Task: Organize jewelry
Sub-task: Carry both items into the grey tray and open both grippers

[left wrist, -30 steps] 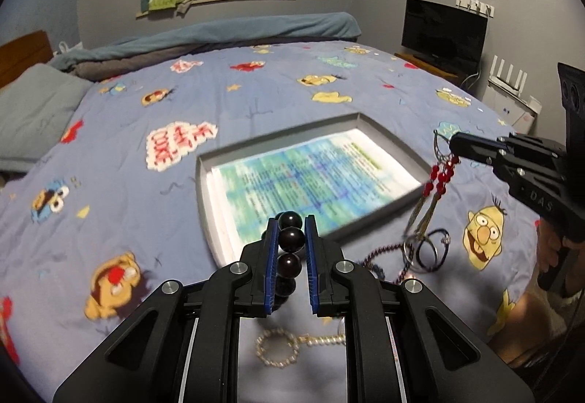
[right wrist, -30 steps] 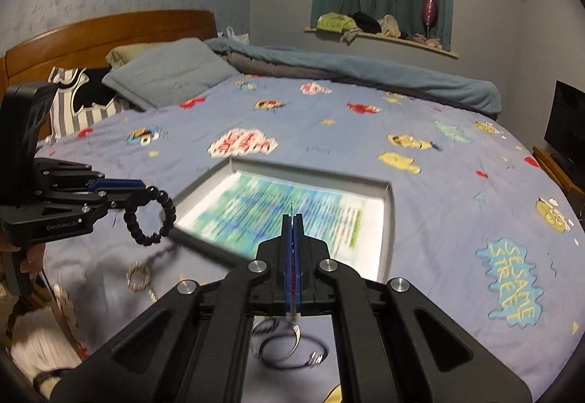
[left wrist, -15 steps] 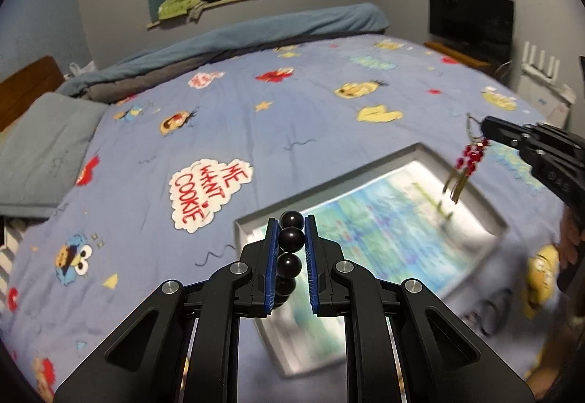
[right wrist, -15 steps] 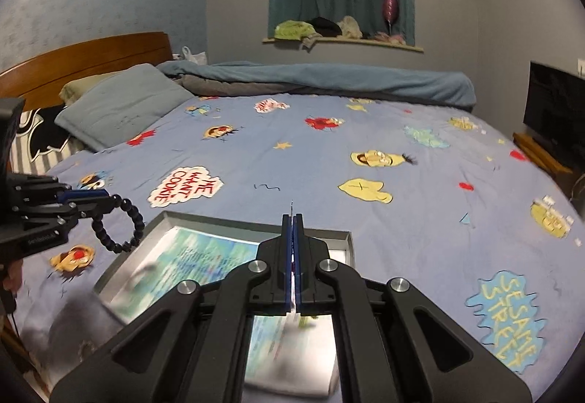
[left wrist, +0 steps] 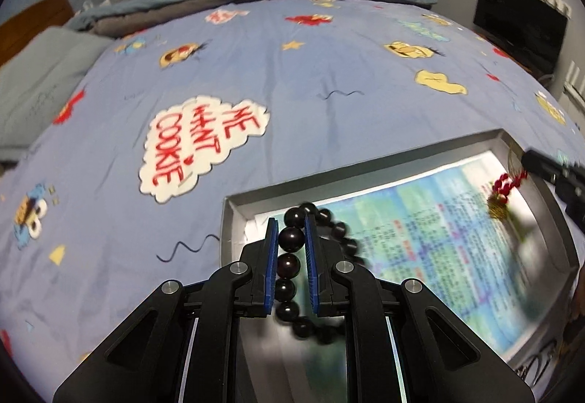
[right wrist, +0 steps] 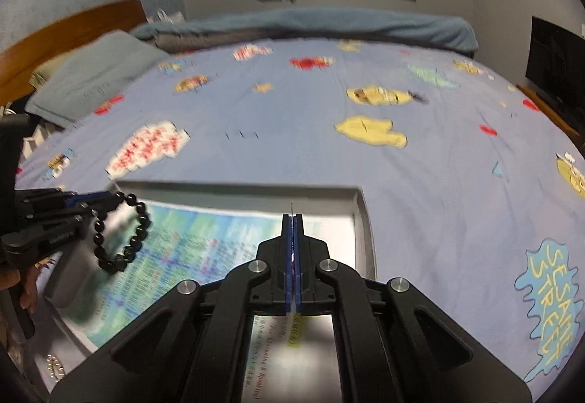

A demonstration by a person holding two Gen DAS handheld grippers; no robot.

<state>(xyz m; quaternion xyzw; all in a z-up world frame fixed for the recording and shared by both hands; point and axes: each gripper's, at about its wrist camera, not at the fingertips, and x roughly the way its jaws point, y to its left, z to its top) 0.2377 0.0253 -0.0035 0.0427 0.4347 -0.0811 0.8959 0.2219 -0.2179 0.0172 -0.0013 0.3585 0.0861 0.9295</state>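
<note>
My left gripper is shut on a black bead bracelet and holds it over the near left corner of a grey tray lined with printed paper. The bracelet hangs from the left gripper in the right wrist view. My right gripper is shut on a red bead pendant with a thin wire loop, which shows at the right of the left wrist view, over the tray's right side. The tray also shows in the right wrist view.
The tray lies on a blue cartoon-print bedspread. A pearl bracelet lies on the bed left of the tray. Pillows and a wooden headboard are at the far left, a TV at the right.
Both grippers moved forward and down over the tray with their jewelry. The bracelet and pendant now hang above the paper lining; the other jewelry on the bed has dropped out of the left view.
</note>
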